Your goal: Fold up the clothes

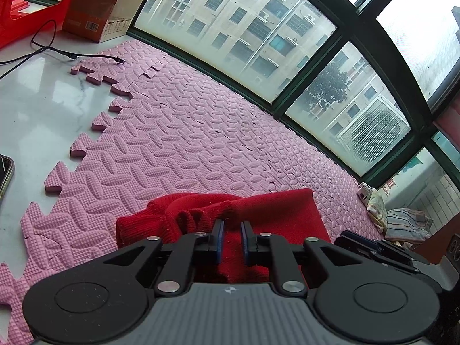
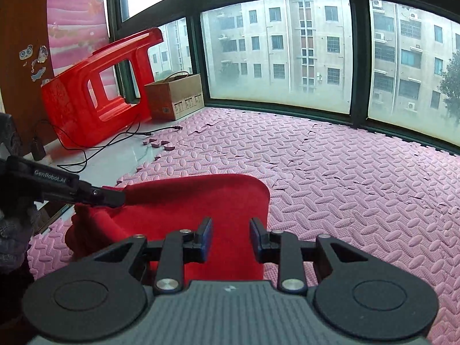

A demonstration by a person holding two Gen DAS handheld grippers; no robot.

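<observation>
A red knit garment lies partly folded on the pink foam mat. In the left wrist view my left gripper has its jaws narrowly apart around a raised fold of the red cloth, with bunched ribbed cuffs just left of it. In the right wrist view the same garment shows as a smooth folded panel. My right gripper is open just above its near edge, holding nothing. My left gripper enters that view from the left, its tip at the garment's left edge.
A red plastic stool lies on its side by a cardboard box near the window. A black cable runs across the white floor. A phone lies at the left. Folded cloths lie at the mat's right end.
</observation>
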